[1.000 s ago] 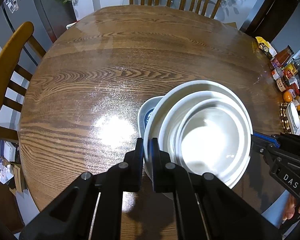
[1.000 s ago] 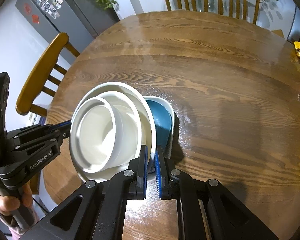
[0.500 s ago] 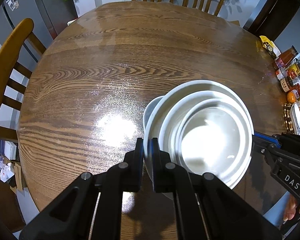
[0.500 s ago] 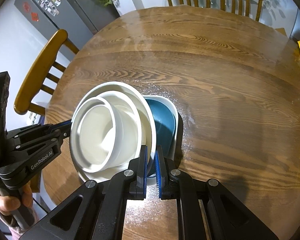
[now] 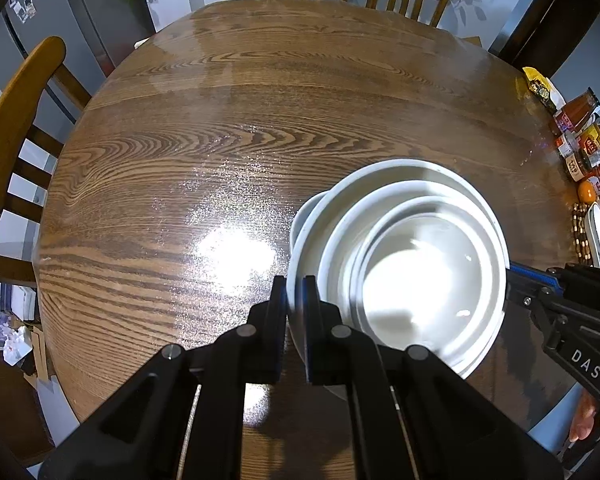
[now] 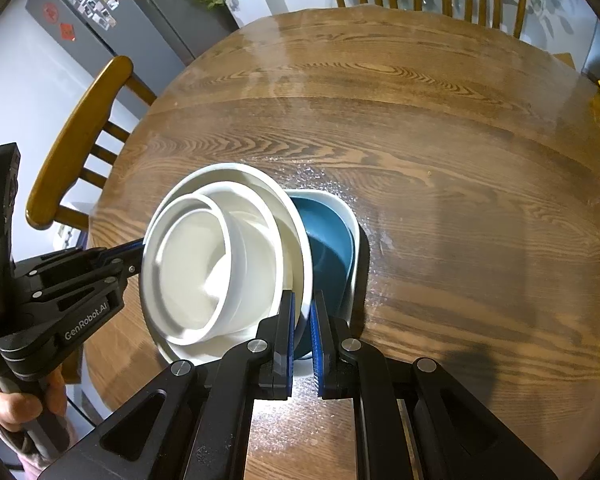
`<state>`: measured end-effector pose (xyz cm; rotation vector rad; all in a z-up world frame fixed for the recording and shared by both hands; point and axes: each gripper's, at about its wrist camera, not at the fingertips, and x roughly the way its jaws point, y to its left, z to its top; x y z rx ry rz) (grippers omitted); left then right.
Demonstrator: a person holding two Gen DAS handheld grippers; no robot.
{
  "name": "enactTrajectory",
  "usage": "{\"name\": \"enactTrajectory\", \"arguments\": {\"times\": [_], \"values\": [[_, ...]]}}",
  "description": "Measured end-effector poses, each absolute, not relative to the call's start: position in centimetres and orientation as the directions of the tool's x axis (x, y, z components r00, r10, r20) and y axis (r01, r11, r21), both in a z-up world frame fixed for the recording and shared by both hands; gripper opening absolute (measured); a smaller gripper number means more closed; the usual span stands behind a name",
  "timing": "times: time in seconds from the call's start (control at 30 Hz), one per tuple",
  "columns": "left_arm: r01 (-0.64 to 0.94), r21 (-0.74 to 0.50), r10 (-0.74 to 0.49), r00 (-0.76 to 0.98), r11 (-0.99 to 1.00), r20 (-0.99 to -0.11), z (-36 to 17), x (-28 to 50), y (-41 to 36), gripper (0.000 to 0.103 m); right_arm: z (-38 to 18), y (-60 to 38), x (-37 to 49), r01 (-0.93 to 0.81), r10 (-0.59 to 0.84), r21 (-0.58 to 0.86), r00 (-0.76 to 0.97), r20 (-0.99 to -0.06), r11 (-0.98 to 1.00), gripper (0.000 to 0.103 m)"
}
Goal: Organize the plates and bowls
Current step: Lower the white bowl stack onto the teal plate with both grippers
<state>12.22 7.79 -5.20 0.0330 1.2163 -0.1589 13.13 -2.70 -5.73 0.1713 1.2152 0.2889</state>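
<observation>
White stack [image 5: 400, 276] clamped at opposite rims by left gripper [image 5: 296, 300] and right gripper [image 6: 303, 312], now further over blue bowl [image 6: 328, 240]; nesting imminent.

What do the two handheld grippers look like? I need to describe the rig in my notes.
Both are matte black angular linkages with silver round pivot pins. The right gripper has bright blue pads lining its fingers, and white "DAS" lettering shows on its side. The left gripper has the same black build, with "GenRobot.AI" printed in white. No cables are visible.
</observation>
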Motion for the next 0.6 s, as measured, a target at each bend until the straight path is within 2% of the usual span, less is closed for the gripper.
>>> {"name": "enactTrajectory", "arguments": {"times": [0.6], "values": [[0.144, -0.044, -0.089, 0.320, 0.989, -0.943, -5.79, 12.50, 7.27, 0.003, -6.07, -2.88, 13.31, -0.120, 0.312, 0.289, 0.308, -0.899, 0.950, 0.011]]}}
